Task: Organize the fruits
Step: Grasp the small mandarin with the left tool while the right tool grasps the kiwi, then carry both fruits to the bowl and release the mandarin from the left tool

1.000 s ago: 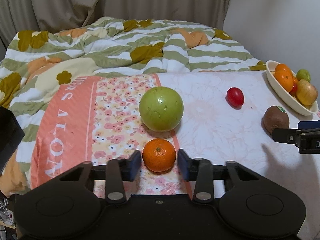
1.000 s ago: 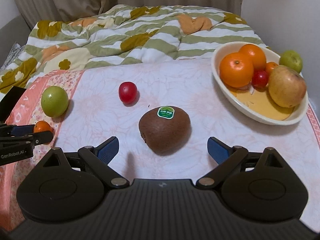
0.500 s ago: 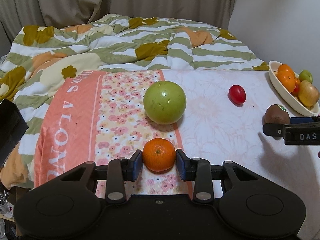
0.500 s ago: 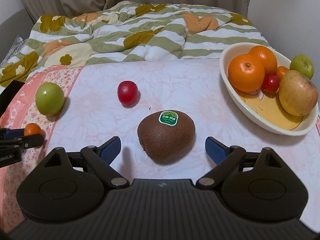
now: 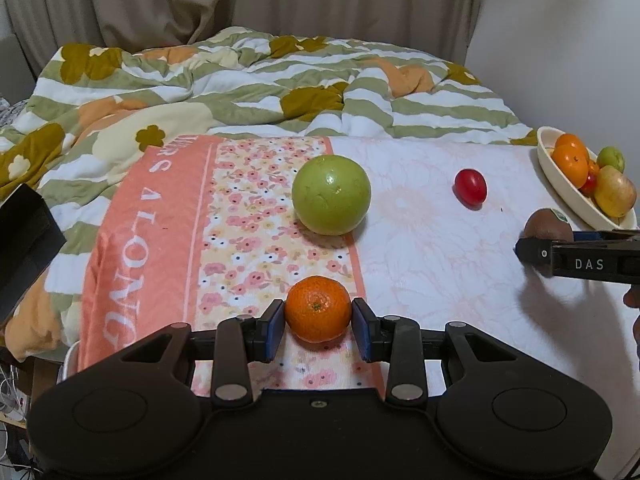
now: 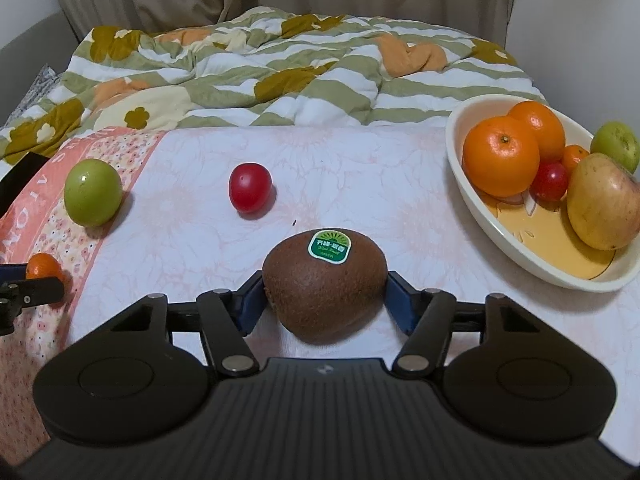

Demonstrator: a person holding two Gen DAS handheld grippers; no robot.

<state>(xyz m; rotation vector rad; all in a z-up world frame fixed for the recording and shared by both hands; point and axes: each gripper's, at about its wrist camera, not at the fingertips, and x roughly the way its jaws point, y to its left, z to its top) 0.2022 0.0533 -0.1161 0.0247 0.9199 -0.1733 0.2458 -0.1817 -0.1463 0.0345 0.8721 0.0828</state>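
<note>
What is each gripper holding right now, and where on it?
The left gripper is shut on the mandarin, pads on its two sides. The right gripper is closing around the kiwi, pads at its two ends.

From the left wrist view, the brown fuzzy kiwi [image 5: 546,222] sits half hidden behind the right gripper's black finger, and the cream oval bowl [image 5: 568,196] runs off the edge.
</note>
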